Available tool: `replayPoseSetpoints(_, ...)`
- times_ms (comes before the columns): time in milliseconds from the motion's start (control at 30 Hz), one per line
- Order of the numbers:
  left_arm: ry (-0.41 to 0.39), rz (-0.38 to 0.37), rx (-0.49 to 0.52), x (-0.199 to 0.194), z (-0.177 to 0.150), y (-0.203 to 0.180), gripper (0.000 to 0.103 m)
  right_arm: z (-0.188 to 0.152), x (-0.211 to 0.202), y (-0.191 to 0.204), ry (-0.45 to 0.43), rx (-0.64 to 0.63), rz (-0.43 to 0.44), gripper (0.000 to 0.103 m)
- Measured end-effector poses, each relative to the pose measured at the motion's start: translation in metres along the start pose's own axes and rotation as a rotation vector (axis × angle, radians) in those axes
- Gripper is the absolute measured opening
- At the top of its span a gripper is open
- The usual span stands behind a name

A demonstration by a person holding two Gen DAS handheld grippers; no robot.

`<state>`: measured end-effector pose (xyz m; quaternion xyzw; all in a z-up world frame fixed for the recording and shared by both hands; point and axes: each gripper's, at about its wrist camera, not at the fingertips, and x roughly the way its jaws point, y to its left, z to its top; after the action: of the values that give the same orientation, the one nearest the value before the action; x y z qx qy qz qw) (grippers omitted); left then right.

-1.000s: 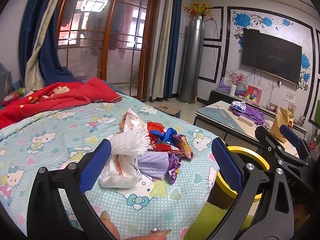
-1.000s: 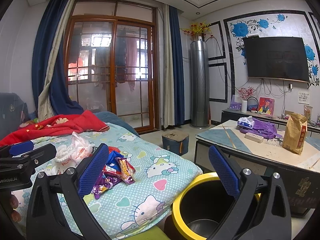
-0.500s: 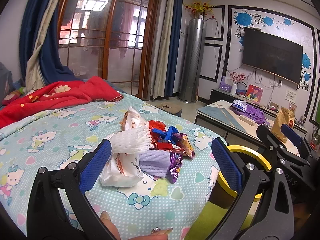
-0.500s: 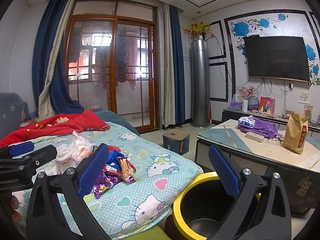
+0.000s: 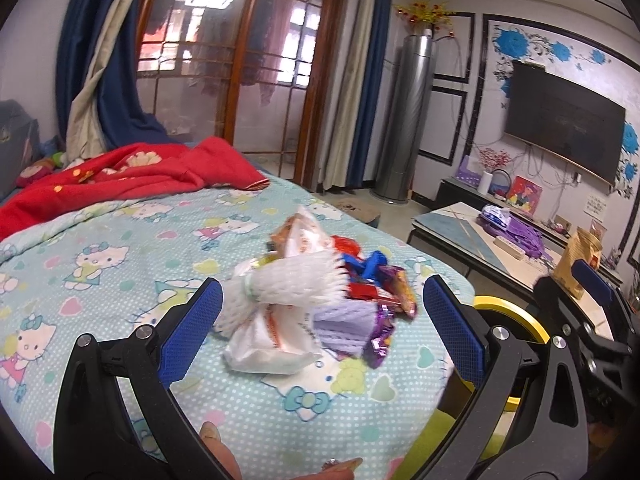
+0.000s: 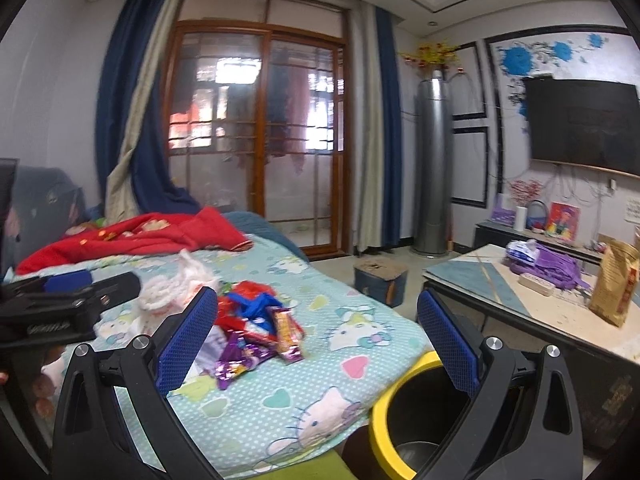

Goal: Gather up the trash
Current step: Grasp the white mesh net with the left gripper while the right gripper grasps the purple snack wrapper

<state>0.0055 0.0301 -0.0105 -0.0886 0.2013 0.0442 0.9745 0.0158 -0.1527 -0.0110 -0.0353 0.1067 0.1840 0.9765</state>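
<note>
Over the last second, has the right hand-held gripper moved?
Yes. In its own view the right hand-held gripper has swung left and slightly toward the bed: the TV sits nearer the right edge and the wrapper pile is more central.

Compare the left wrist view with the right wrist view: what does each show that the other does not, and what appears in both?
Only the left wrist view shows the purple foam fruit net clearly, with a person's fingertip at the bottom edge. Only the right wrist view looks into the yellow-rimmed black trash bin and shows the dusty blue stool whole. Both share the heap of colourful snack wrappers on the cartoon-cat bedsheet, the red blanket, and both open grippers: left gripper, right gripper.
</note>
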Motion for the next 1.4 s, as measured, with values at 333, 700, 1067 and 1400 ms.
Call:
replayPoseSetpoints(333, 0.031, 0.047, -0.046, 0.004, 0.008, 0.036, 0.092, 0.001, 0.024, 0.034, 0.092, -0.101, 0.155, 0.097)
replayPoseSetpoints(700, 0.075, -0.082, -0.037, 0.013, 0.011, 0.061, 0.092, -0.005, 0.067, 0.025, 0.225, -0.025, 0.181, 0.097)
replayPoseSetpoints(1067, 0.154, -0.117, 0.177, 0.045, 0.010, 0.020, 0.092, -0.011, 0.136, -0.020, 0.378, 0.120, 0.122, 0.071)
replayPoseSetpoints(1400, 0.194, -0.053, 0.213, 0.076, 0.013, 0.003, 0.092, -0.013, 0.178, -0.012, 0.460, 0.102, 0.202, 0.055)
